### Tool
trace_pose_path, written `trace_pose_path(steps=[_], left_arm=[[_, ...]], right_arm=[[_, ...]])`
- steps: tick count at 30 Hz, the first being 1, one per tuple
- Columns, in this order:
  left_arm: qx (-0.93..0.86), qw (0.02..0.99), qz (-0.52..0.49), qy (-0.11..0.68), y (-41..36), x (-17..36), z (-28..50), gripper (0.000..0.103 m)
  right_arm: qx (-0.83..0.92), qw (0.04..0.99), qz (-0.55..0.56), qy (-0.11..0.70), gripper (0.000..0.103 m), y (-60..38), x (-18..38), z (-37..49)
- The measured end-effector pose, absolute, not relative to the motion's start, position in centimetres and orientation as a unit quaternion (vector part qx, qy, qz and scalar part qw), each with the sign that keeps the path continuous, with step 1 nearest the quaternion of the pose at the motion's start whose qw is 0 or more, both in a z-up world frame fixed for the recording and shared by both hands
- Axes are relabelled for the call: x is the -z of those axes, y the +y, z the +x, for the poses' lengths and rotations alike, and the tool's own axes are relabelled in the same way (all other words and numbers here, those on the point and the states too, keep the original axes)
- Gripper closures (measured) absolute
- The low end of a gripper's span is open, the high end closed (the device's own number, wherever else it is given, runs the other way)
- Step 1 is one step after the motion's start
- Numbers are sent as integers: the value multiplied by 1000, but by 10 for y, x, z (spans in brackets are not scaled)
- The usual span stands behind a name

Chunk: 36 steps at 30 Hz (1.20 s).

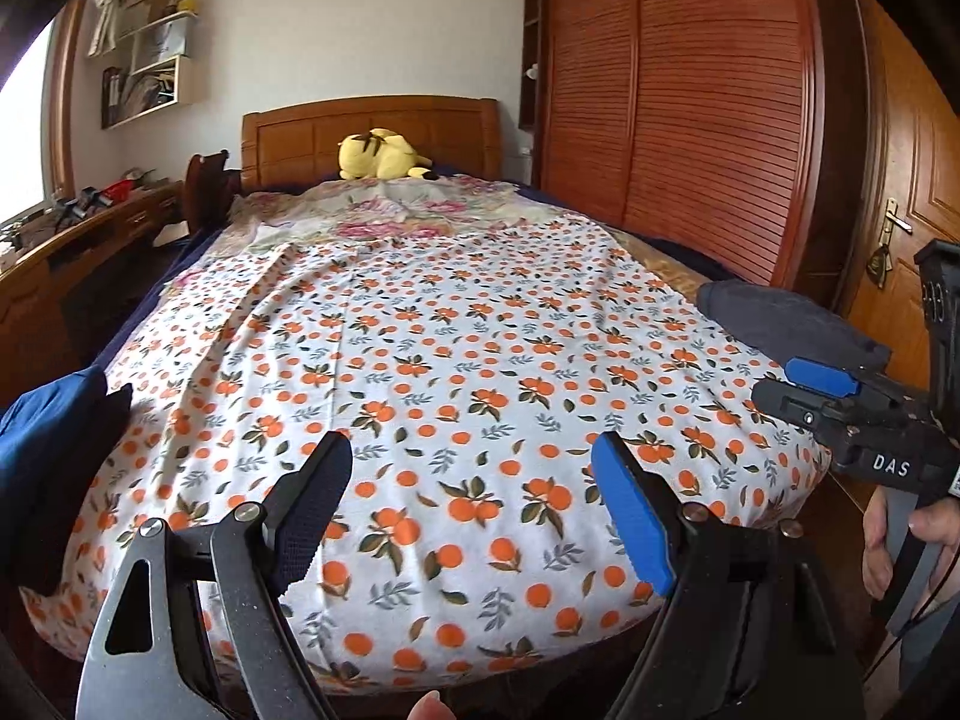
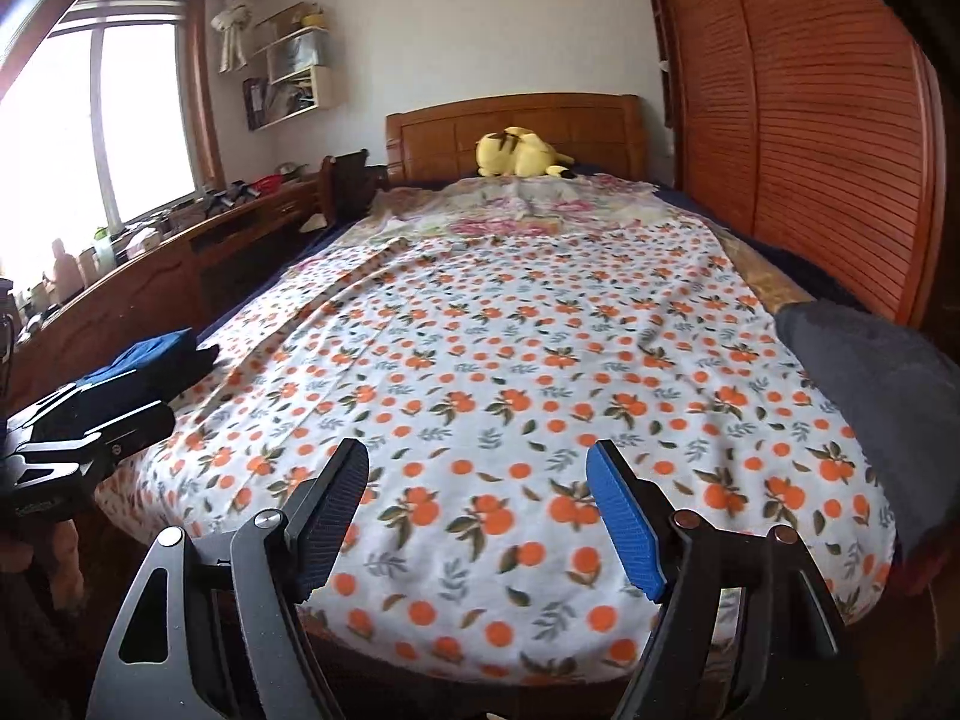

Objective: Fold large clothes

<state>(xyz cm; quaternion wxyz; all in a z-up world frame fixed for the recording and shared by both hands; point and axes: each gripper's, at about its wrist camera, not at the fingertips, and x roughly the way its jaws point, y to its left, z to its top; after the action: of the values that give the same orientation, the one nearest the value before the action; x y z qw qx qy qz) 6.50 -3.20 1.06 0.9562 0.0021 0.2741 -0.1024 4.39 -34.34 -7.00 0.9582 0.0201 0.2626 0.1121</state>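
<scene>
A dark grey garment (image 2: 882, 414) lies bunched at the bed's (image 2: 510, 360) edge, right of the right claw (image 2: 477, 516), which, like the left claw (image 1: 474, 516), hangs wide apart and empty; best to grip two separate corners before spreading.

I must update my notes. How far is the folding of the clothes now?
Done: a blue folded pile lies at the bed's left edge. In hand: nothing; the left gripper and right gripper are open over the orange-print sheet. Left: the dark grey garment at the right edge lies untouched.
</scene>
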Motion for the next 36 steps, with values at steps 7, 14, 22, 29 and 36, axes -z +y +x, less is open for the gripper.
trace_pose_path(steps=[7,14,22,29,36], left_arm=[[67,962,-15,265,-10,-18,61,20],[60,966,-22,252,5,-31,62,20],[45,973,-10,228,6,-51,55,20],[46,978,-3,204,0,-70,41,20],[43,983,0,177,-4,-88,25,20]], right_arm=[[-129,958,2,257,21,-332,68,52],[-126,965,-7,231,21,-326,66,59],[-129,971,-7,199,21,-321,60,55],[-132,976,0,171,21,-325,52,36],[-125,982,2,144,21,-329,45,14]])
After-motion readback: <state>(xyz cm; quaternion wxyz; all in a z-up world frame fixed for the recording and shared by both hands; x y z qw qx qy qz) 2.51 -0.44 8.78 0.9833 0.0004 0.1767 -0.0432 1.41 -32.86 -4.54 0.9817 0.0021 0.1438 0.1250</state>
